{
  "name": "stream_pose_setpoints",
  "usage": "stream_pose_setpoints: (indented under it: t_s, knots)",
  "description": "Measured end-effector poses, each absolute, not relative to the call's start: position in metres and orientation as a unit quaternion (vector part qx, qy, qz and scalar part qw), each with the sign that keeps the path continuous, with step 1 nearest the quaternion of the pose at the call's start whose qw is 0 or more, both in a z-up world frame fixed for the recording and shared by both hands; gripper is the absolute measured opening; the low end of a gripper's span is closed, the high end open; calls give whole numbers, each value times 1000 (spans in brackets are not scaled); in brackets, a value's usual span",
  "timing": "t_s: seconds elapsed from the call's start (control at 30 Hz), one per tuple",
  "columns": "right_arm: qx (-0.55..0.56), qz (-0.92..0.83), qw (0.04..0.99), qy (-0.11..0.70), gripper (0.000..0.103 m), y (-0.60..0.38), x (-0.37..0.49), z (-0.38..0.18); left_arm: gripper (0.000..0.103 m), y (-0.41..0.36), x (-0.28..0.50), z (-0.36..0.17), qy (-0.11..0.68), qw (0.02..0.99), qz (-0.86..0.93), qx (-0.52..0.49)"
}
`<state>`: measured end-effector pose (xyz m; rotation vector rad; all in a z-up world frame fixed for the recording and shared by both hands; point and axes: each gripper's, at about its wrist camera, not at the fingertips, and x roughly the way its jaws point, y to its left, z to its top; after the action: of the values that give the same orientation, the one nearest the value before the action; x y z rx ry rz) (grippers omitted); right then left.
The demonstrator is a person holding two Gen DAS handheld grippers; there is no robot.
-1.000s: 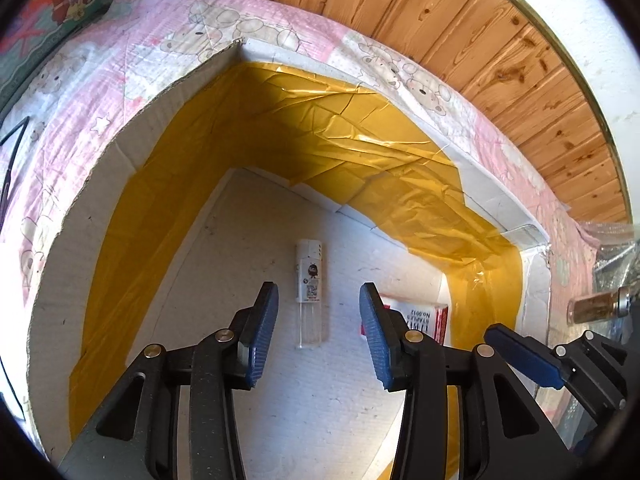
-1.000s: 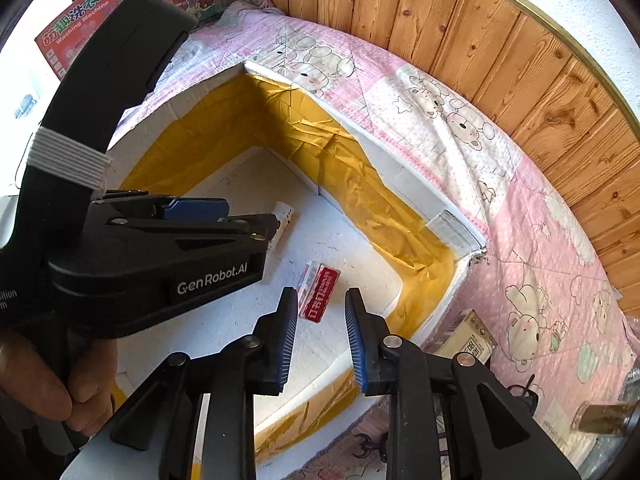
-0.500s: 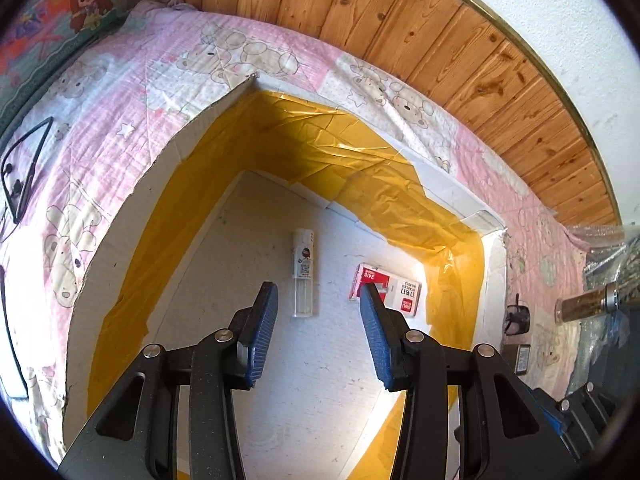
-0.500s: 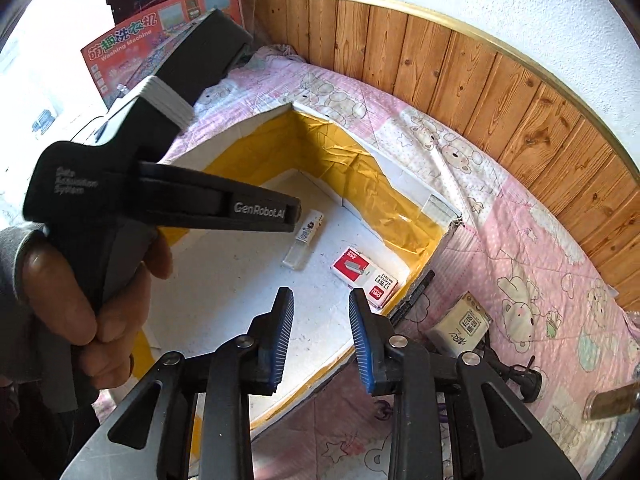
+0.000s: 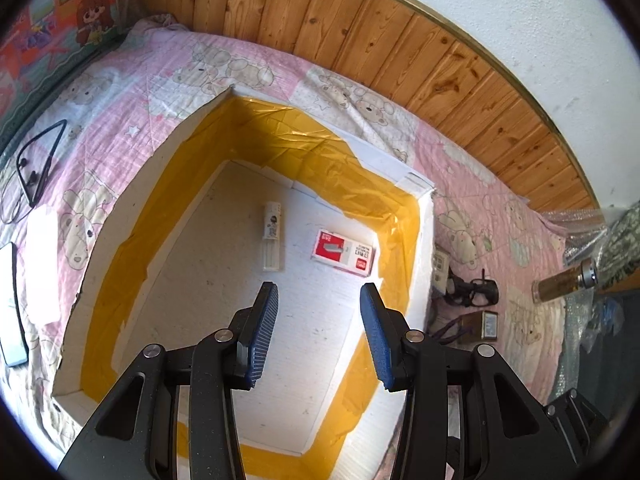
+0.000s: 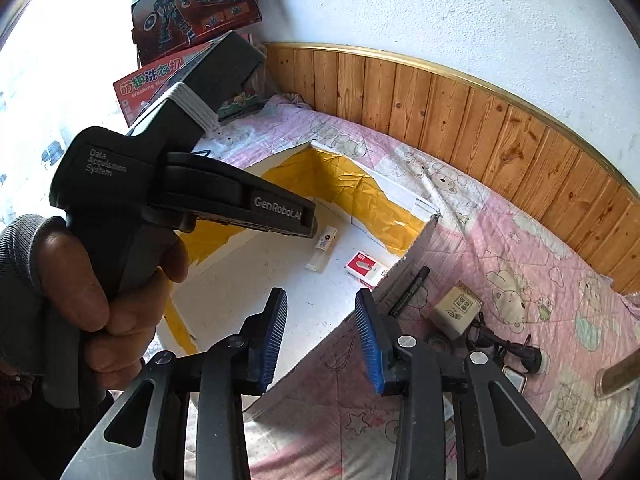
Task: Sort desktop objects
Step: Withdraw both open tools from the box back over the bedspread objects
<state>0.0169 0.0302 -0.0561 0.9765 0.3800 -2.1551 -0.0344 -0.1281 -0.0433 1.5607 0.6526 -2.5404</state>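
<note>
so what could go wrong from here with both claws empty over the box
1. The right claw hangs above the box wall; dropping straight down could clip it.
2. The black cable tangles around the small beige box, so lifting one may drag the other.
3. The clear tube lies loose in the box and might roll if the left claw nudges it.

I see the box [image 5: 424,216] sitting on the quilt [image 5: 120,120], with a tube [image 5: 272,236] and a staple packet [image 5: 344,253] lying apart inside it, tube to the left. Right of the box, outside it, lie a small carton [image 6: 458,310] and a cable [image 5: 472,294].
</note>
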Motion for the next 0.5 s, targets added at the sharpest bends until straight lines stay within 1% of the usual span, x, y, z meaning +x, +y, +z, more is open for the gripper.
stream_pose_setpoints:
  t_s: [0.13,0.5]
  knots:
    - [384,-846,352,116,38,48,20,-59,45,-116,-27,-36,211,32,-834,508]
    - [372,-862,338,72,39,81,32,-48,45,-96,-13,-20,204,38,-848,489]
